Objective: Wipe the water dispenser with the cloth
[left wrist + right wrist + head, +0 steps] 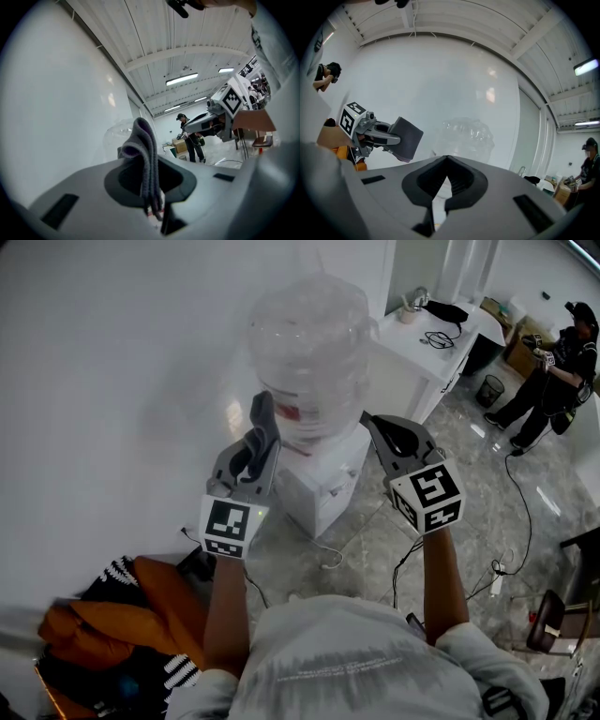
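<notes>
The white water dispenser (323, 486) stands against the wall with a clear bottle (309, 343) on top. My left gripper (260, 432) is raised at the bottle's left side, shut on a folded grey cloth (263, 427). In the left gripper view the cloth (144, 145) stands up between the jaws, with the bottle (117, 136) faint behind it. My right gripper (373, 423) is held at the bottle's right side, shut with nothing in it. In the right gripper view its tips (446, 158) meet in front of the bottle (466, 136), and the cloth (407, 139) shows at left.
A white wall (112, 381) fills the left. A white counter (436, 338) with small items stands behind the dispenser, and a bin (489, 390) beside it. A person (555, 371) stands at far right. Cables (511, 521) cross the floor. An orange and black bag (122, 615) lies at lower left.
</notes>
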The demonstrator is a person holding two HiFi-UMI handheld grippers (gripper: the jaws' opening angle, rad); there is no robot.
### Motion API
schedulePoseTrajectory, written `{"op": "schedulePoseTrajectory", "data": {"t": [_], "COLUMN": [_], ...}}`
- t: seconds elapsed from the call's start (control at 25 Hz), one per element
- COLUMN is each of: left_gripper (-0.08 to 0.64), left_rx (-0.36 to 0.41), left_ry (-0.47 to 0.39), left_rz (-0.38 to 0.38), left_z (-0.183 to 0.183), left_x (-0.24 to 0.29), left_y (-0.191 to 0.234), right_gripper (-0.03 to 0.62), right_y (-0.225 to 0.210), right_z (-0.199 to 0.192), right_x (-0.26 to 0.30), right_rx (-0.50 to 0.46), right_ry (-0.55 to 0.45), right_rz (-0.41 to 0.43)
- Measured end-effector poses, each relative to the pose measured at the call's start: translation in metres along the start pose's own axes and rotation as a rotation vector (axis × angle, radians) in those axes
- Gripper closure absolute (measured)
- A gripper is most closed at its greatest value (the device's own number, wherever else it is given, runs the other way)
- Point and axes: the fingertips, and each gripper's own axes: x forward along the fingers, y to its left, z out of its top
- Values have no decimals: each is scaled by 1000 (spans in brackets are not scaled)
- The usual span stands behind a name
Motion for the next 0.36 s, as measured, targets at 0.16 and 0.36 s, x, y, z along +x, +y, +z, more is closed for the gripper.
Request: {"op": "schedulePoseTrajectory", "data": {"t": [0.16, 0.36], "left_gripper": [512, 512], "left_rx": [-5, -8], "left_ry": [8, 15], "left_rz": [-6, -14], "left_z": [-4, -10], "left_x": [1, 3], "left_y": [-4, -7], "right_gripper": [578, 577], "right_y": [1, 3], "right_z": [-5, -10], "right_x": [-1, 2], "right_rx": [-1, 4], "right_ry": [9, 14], "right_rz": [4, 11]}}
